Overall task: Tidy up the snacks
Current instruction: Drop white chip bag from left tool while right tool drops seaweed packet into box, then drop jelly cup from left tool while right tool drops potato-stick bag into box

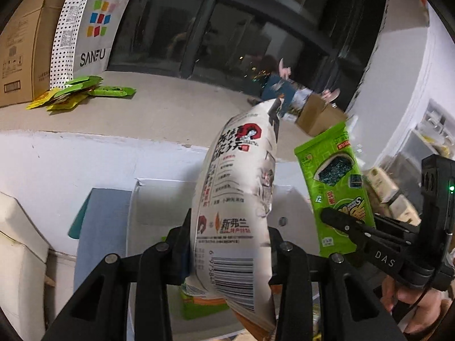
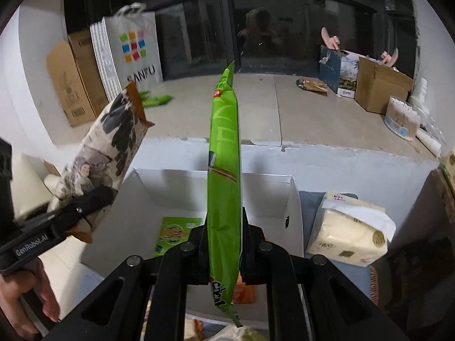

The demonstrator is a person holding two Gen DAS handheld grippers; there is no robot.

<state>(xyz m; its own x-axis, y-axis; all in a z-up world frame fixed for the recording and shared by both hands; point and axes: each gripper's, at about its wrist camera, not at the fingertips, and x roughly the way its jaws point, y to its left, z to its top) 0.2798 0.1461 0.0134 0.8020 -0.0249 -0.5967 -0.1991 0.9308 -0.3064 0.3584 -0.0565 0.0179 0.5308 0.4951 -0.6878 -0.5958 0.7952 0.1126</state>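
White walls and a dark window close the room behind a pale stone ledge (image 2: 312, 119) across the middle of both views. Nearest, in the lower centre of the left wrist view, the left gripper (image 1: 230, 251) clamps a puffy white snack bag (image 1: 236, 199) near its barcode end. In the lower centre of the right wrist view, the right gripper (image 2: 223, 245) pinches a flat green seaweed pack (image 2: 223, 170) edge-on, its fingers almost together. Just beyond and below stands an open white box (image 2: 293, 199) with a green packet (image 2: 176, 234) lying in it, a likely place for both. Doing this well probably means lowering one bag at a time, laying the seaweed pack flat beside that packet, and holding the bags apart so they do not snag. Further off, at the upper left of the left wrist view, green and yellow packets (image 1: 76, 91) lie on the ledge by a paper shopping bag (image 1: 91, 25).
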